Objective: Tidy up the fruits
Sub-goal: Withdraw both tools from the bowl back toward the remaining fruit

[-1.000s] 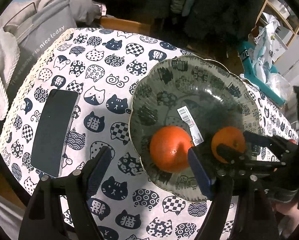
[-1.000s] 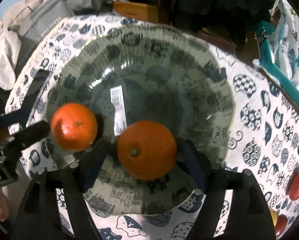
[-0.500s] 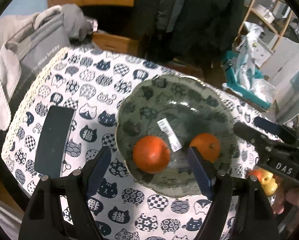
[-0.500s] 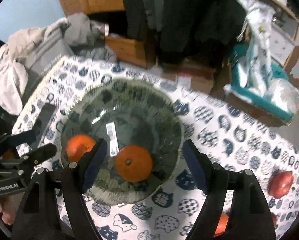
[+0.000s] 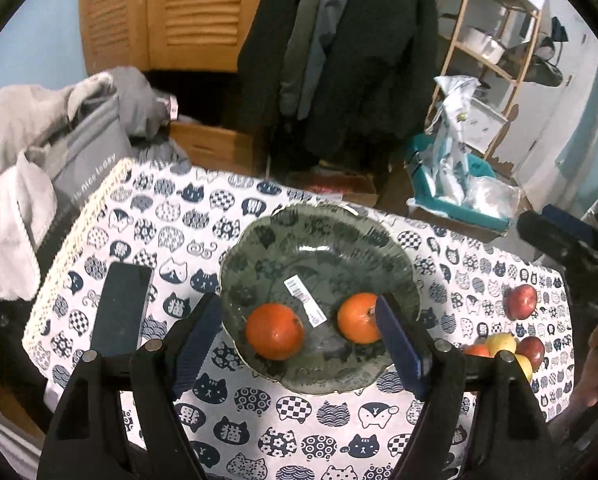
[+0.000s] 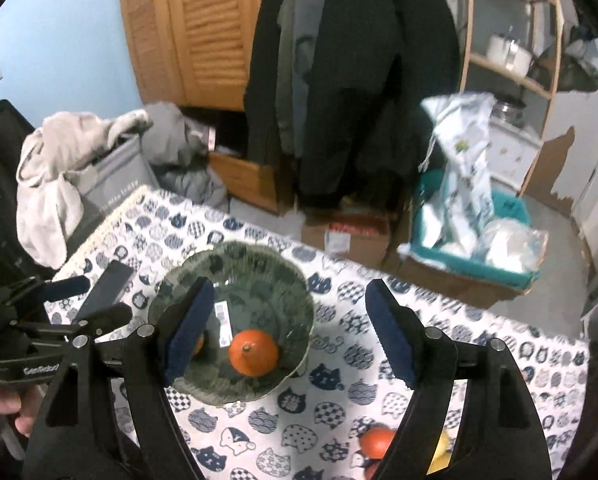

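At the near edge, your grippers: left gripper (image 5: 299, 336) and right gripper (image 6: 289, 330) both hang above the table with jaws spread apart and nothing between the pads; you hold no fruit.
On the near right, loose fruit: a small heap lies on the tablecloth (image 5: 171, 220) right of the bowl, namely one red apple (image 5: 521, 301) set a little apart, another red apple (image 5: 533, 350), a yellow fruit (image 5: 501, 343) and an orange one partly hidden behind your finger.
In the middle, bowl: a dark green glass bowl (image 5: 319, 232) with a scalloped rim and a barcode sticker (image 5: 305, 300) inside; it is hard and breakable, so lower fruit in rather than dropping it.
Inside the bowl, near side: two oranges, the left orange (image 5: 274, 336) and the right orange (image 5: 357, 318), sit apart with the sticker between them.
Handling: the oranges look firm, round and pebbled, likely to roll; take each across its widest part. The apples look smooth and slicker, and will probably bruise if squeezed.
On the left: a dark phone (image 5: 121, 308) lies flat beside the bowl.
Far left: a grey bin (image 5: 83, 160) draped with soft clothes.
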The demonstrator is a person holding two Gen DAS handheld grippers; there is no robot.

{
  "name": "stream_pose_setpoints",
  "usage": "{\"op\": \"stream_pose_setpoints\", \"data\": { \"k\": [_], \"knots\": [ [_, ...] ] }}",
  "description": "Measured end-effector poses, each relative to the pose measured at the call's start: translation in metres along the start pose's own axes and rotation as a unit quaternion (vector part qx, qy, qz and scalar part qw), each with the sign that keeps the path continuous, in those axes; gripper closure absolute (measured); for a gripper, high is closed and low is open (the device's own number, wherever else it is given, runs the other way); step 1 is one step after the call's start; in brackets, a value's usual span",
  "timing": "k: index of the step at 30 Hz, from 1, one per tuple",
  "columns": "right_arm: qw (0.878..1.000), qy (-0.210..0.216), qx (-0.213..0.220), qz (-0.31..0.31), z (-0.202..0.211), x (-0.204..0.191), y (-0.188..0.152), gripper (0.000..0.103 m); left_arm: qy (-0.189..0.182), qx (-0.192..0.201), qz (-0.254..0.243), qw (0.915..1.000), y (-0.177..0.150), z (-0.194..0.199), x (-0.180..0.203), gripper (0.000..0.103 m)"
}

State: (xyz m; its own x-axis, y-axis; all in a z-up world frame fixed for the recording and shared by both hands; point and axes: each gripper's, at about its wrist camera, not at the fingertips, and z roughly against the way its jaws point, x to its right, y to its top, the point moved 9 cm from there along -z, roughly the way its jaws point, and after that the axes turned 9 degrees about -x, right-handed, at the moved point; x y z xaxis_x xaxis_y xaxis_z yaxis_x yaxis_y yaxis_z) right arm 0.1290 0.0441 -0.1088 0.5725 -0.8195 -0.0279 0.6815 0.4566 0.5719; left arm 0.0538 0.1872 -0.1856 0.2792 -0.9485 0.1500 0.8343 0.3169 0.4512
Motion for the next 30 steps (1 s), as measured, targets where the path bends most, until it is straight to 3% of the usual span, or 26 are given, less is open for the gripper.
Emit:
{"op": "stream_pose_setpoints", "data": {
  "k": [11, 30],
  "knots": [
    [0.997, -0.027, 0.074, -0.006, 0.073, 0.035, 0.0, 0.024, -0.012, 0.035, -0.036, 0.9987, 0.004, 0.032, 0.031, 0.023],
    [0.988, -0.1, 0.094, -0.072, 0.139, 0.132, -0.055, 0.024, -0.048, 0.048, -0.098, 0.9929, 0.0, 0.048, 0.113, 0.023]
  ]
}}
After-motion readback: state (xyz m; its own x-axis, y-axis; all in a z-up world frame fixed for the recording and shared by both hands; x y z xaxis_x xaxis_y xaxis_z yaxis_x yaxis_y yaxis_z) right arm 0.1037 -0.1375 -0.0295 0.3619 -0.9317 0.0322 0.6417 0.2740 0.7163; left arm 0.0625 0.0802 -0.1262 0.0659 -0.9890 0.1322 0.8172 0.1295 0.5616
